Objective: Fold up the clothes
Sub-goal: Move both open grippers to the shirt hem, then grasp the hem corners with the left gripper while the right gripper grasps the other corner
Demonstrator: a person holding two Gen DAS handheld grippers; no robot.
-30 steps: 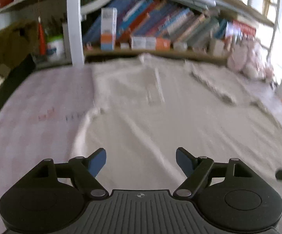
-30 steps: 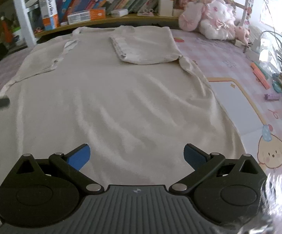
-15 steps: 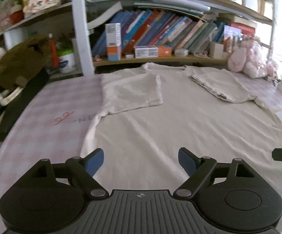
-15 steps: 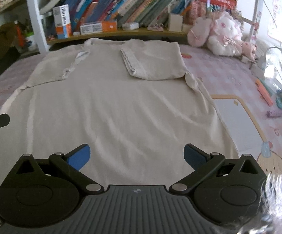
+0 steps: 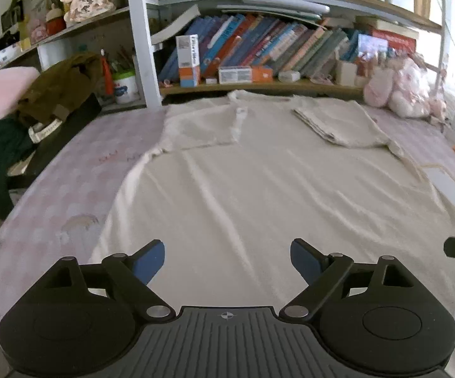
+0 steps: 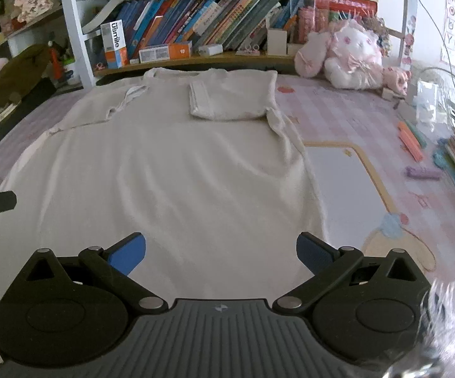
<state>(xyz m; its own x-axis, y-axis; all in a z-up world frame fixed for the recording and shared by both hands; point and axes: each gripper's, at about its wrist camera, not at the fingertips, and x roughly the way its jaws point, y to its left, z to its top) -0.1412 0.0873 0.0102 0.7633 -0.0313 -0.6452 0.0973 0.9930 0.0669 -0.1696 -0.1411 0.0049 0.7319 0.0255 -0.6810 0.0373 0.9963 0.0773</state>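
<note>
Currently both grippers are hovering wide open, holding nothing, over a cream shirt.
Left gripper [image 5: 227, 260] and right gripper [image 6: 221, 252] are sitting low in frame; shirt [image 6: 164, 163] is lying flat mid-frame, both sleeves already folded inward, probably awaiting a hem grasp.

A wide table covered in a pale pink patterned cloth [image 6: 347, 116] carries a large cream-coloured knit shirt [image 6: 170, 170] spread flat, both short sleeves folded inward over the chest. To its right lie a white board with a tan border [image 6: 341, 176], an orange marker [image 6: 410, 141] and a small purple piece [image 6: 423, 173] (too blurred to name). A pink and white plush toy [image 6: 350, 53] sits at the far right edge, near the shelf.
</note>
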